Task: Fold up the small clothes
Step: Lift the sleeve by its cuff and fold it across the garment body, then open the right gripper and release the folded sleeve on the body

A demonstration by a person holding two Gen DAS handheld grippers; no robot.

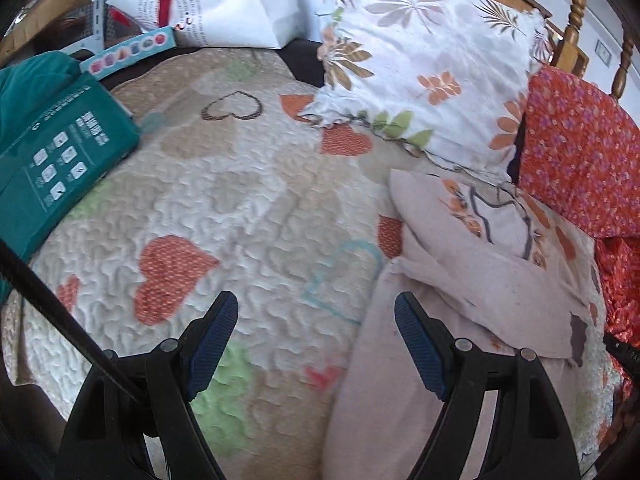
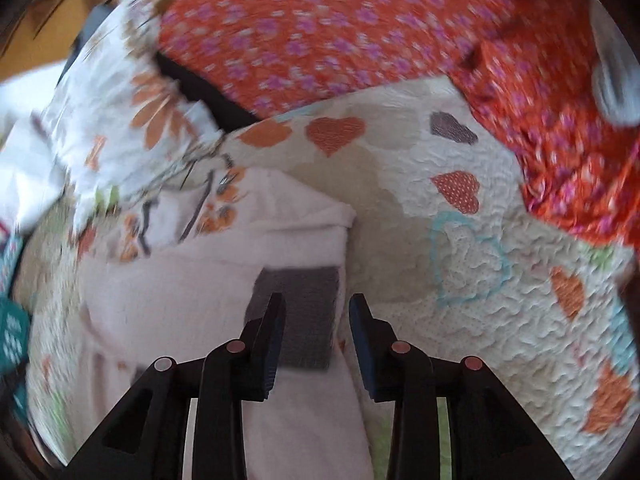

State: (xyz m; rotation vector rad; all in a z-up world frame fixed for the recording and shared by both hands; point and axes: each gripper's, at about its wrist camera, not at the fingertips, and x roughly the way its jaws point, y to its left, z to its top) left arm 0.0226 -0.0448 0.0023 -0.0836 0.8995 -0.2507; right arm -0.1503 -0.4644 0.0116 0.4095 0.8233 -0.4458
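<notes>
A small pale pink garment [image 1: 460, 280] with a floral print and a grey patch lies partly folded on a heart-patterned quilt [image 1: 240, 208]. My left gripper [image 1: 316, 308] is open and empty, its right finger over the garment's left edge. In the right wrist view the same garment [image 2: 208, 288] lies with its grey patch [image 2: 304, 284] near its right edge. My right gripper [image 2: 318, 308] is open and empty, hovering over that patch and edge. This view is blurred.
A floral pillow [image 1: 424, 60] and red flowered cloth [image 1: 580, 148] lie behind the garment. A teal box [image 1: 56, 160] sits at the quilt's left edge, white bags [image 1: 224, 4] behind. A wooden bed frame [image 1: 576, 12] stands at back right.
</notes>
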